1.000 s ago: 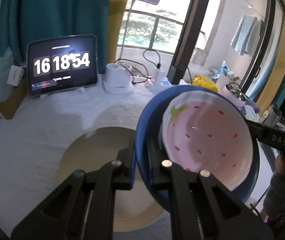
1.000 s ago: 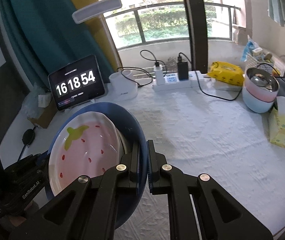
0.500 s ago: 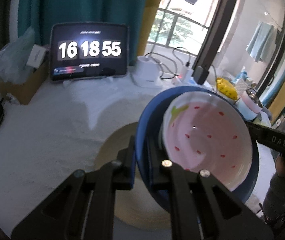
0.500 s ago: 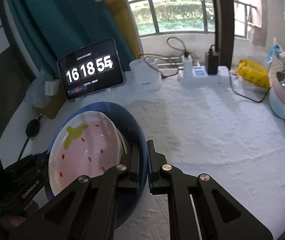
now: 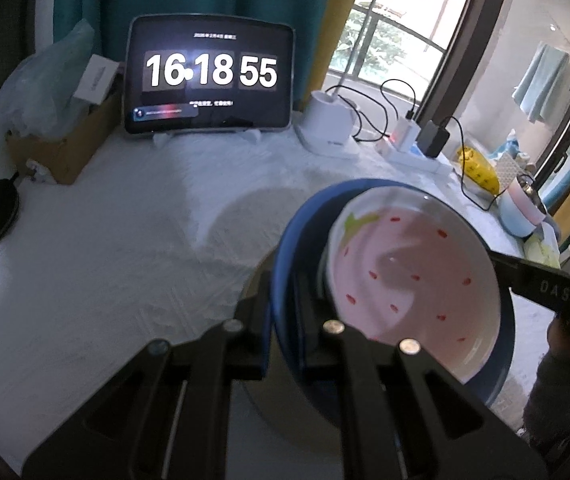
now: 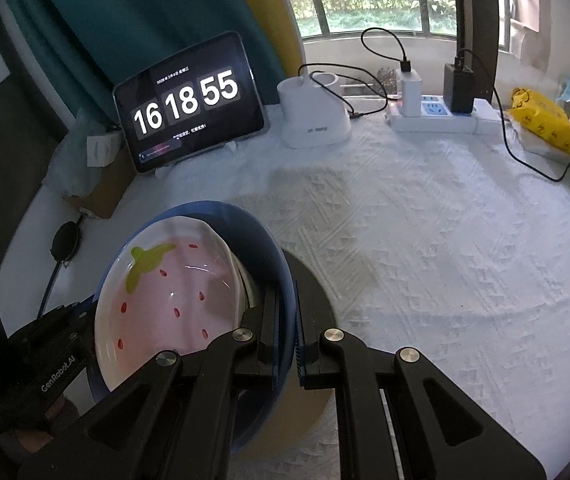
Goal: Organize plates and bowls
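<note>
Both grippers have carried the blue bowl (image 5: 285, 248) away from the large beige plate and toward the tablet clock (image 5: 209, 76), which now looms larger in both wrist views; the grip on the bowl reads unchanged

Left gripper (image 5: 285, 344): clamped on the near rim of the blue bowl, one finger outside the wall, one inside. Right gripper (image 6: 287, 340): likewise clamped on the opposite rim, the blue wall pinched between its pads. Neither shows any gap

The blue bowl hangs off the cloth between the two tools, tilted so its mouth faces partly sideways. Nested inside it sits the pink strawberry dish (image 6: 169, 300), leaning against the bowl's wall and not held by either tool

Governing relation — the beige plate (image 6: 313, 304) lies directly beneath and slightly behind the bowl, its rim showing just past the right gripper's fingertips and, dimly, under the left gripper's fingers (image 5: 251, 312). The bowl spans the line from one gripper to the other, so neither hand is nearer; any lowering must be shared evenly

Judgement: the stack is in transit. Risk — at this tilt the loose strawberry dish could slide out if either hand drops first
</note>
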`<action>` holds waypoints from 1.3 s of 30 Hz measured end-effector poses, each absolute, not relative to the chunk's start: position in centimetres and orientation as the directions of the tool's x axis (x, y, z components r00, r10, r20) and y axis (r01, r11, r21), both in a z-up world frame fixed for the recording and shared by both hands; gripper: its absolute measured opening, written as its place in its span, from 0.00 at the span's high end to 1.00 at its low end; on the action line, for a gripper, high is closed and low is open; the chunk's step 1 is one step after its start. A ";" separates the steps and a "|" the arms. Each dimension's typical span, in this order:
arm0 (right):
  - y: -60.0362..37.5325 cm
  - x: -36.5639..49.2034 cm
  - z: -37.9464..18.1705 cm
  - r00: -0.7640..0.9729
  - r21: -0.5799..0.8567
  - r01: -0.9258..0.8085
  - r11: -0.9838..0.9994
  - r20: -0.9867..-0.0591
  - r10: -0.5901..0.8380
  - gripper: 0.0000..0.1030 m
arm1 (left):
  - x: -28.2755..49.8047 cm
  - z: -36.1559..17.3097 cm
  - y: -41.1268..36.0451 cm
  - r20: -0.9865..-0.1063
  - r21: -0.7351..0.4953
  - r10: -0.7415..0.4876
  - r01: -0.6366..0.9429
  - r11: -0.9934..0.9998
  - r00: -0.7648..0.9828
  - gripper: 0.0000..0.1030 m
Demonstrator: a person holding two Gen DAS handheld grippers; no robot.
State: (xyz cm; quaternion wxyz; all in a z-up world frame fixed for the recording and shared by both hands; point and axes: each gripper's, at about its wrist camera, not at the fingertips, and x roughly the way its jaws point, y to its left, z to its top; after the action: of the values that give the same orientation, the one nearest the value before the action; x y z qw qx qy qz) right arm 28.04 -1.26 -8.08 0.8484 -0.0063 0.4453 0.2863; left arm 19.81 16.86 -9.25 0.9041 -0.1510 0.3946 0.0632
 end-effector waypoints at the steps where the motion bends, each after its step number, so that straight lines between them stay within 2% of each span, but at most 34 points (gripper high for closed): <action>1: -1.2 28.0 -8.2 0.436 0.247 -0.491 0.835 -0.760 0.481 0.91 | 19.8 -9.3 16.9 -0.735 -0.222 -0.004 -0.235 0.946 0.679 0.93; 15: -0.6 28.0 -8.6 0.421 0.259 -0.495 0.830 -0.764 0.489 0.91 | 19.7 -9.1 17.5 -0.748 -0.232 0.000 -0.260 0.937 0.664 0.93; 24: -0.8 27.9 -8.7 0.426 0.264 -0.485 0.834 -0.761 0.489 0.91 | 20.0 -9.2 17.0 -0.751 -0.179 0.035 -0.254 0.950 0.659 0.93; 39: -0.5 27.8 -8.7 0.449 0.205 -0.466 0.861 -0.783 0.430 0.90 | 20.3 -9.2 17.0 -0.751 -0.184 0.033 -0.257 0.949 0.659 0.93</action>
State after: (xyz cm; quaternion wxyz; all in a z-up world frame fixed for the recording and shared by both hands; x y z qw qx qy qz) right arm 27.77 -0.50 -8.68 0.8510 -0.0199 0.4541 0.2632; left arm 20.27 17.01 -9.25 0.9002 -0.1384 0.4050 0.0804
